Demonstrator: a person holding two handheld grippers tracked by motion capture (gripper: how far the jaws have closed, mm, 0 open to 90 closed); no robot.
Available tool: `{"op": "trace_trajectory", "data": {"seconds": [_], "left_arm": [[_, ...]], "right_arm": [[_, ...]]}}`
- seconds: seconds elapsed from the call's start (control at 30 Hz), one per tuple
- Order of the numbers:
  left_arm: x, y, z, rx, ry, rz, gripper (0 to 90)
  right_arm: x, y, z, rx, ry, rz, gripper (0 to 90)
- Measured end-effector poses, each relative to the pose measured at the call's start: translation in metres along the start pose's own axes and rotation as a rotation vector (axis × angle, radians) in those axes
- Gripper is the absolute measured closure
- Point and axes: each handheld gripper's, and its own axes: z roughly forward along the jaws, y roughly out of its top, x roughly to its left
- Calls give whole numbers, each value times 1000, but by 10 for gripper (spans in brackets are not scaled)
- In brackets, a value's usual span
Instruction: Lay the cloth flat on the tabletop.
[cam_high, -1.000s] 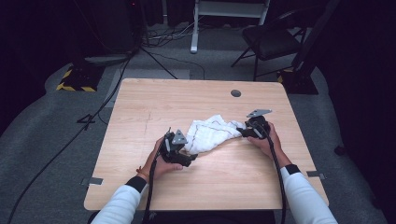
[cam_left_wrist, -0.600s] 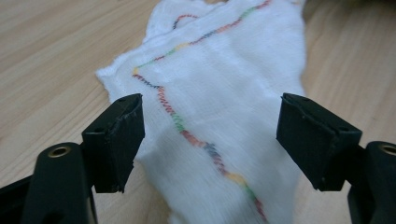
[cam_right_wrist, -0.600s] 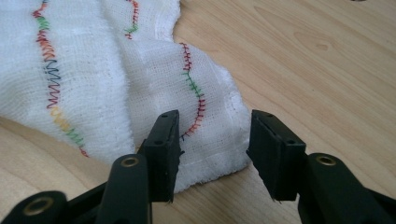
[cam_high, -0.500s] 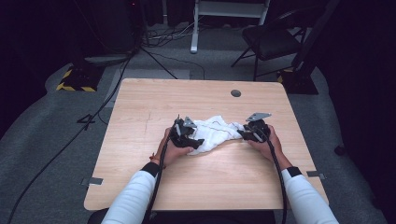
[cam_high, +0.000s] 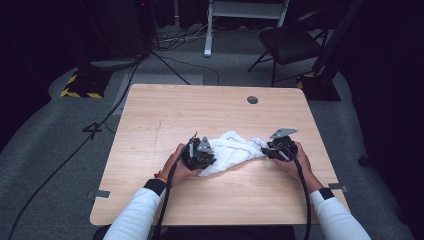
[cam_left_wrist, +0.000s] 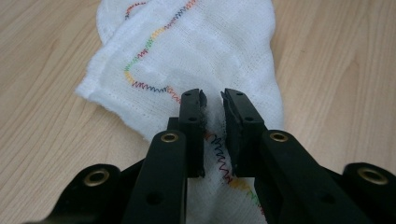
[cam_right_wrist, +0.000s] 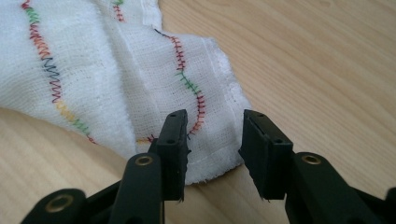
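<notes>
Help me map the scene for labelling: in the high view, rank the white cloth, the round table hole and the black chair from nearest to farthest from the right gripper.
From the right gripper:
1. White cloth, right at its jaws, toward table centre.
2. Round table hole, near the table's far edge.
3. Black chair, on the floor beyond the table.

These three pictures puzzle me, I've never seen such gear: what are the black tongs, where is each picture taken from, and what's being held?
A person at a wooden table holds a hand-held gripper in each hand. The high view looks down from above; the other two come from cameras riding on each tool, looking along its black jaws. A white cloth with rainbow stitching lies between them. The left hand-held gripper has just been closing and pinches a fold of cloth. The right hand-held gripper stands open around the cloth's corner, not yet gripping.
</notes>
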Motion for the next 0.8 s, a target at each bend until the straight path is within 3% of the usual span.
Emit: {"op": "trace_trajectory", "data": {"seconds": [0.1, 0.17, 0.47, 0.5, 0.63, 0.67, 0.7, 0.73, 0.8], "left_arm": [[-4, -4, -4, 13, 11, 16, 789], [-9, -11, -6, 23, -1, 23, 790], [-29, -23, -17, 7, -38, 33, 730], [-33, -25, -20, -1, -34, 13, 704], [-33, -24, -22, -11, -22, -5, 559], [-31, -22, -22, -20, -12, -20, 559], [-30, -21, -21, -28, -1, -35, 504], [-23, -17, -21, -45, 13, -86, 421], [-20, -15, -20, -57, 25, -103, 376]], "right_arm": [[0, -4, -4, 9, 6, 3, 612], [1, -11, -12, 28, 28, 40, 609], [18, -30, -32, 42, 70, 4, 538], [18, -33, -35, 48, 76, 1, 532], [17, -41, -42, 61, 93, -12, 486], [17, -41, -42, 61, 93, -12, 486], [17, -42, -44, 48, 84, -18, 481], [13, -42, -47, 15, 57, -1, 476], [11, -42, -48, -4, 60, 8, 474]]}}
